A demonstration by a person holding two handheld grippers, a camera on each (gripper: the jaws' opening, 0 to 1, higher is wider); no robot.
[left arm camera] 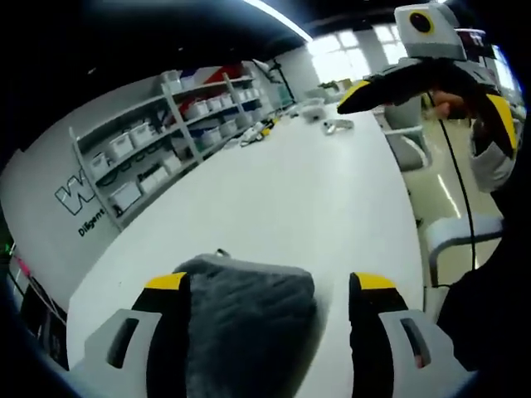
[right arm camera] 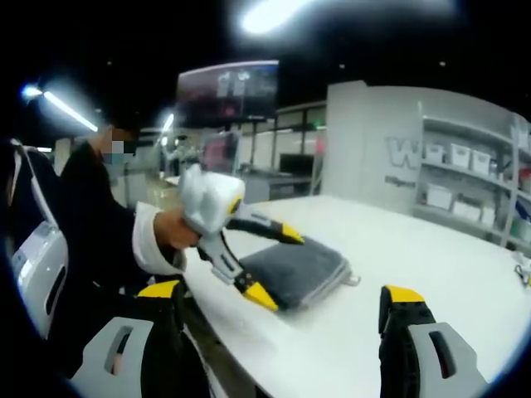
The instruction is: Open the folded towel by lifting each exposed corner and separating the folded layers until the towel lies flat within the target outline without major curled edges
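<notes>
A folded grey towel [left arm camera: 245,319], plush and rectangular, lies on the smooth white table [left arm camera: 307,199] near its edge. The left gripper [right arm camera: 270,261] straddles the towel, jaws wide; the right gripper [right arm camera: 286,303] hangs beside it, jaws wide, empty.

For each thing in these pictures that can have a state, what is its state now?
Towel: folded, lying on the white table, not yet opened.
Left gripper: open, fingers either side of the towel's edge, held by a hand.
Right gripper: open, holding nothing, raised off the table.
</notes>
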